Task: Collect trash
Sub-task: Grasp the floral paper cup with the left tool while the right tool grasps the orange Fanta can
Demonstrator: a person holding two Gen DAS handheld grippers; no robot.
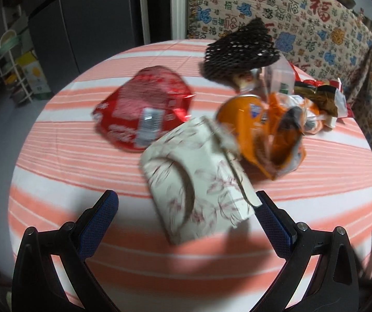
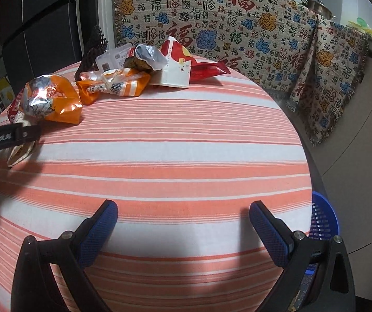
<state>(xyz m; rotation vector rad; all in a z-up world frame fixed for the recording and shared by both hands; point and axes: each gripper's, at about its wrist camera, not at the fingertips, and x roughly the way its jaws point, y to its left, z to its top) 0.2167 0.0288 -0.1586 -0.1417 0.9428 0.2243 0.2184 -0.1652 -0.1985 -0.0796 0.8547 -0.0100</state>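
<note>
Round striped table (image 2: 186,143) is seen with trash piled at its far side. Blue basket (image 2: 322,218) is seen off its right edge. White floral box (image 1: 198,182) lies between the spread fingers of the left gripper (image 1: 186,208), ungripped; red wrapper (image 1: 141,109) and orange bag (image 1: 266,135) lie just beyond. Right gripper (image 2: 183,215) is held agape over bare cloth.

Both wrist views low over table (image 1: 63,156)
</note>
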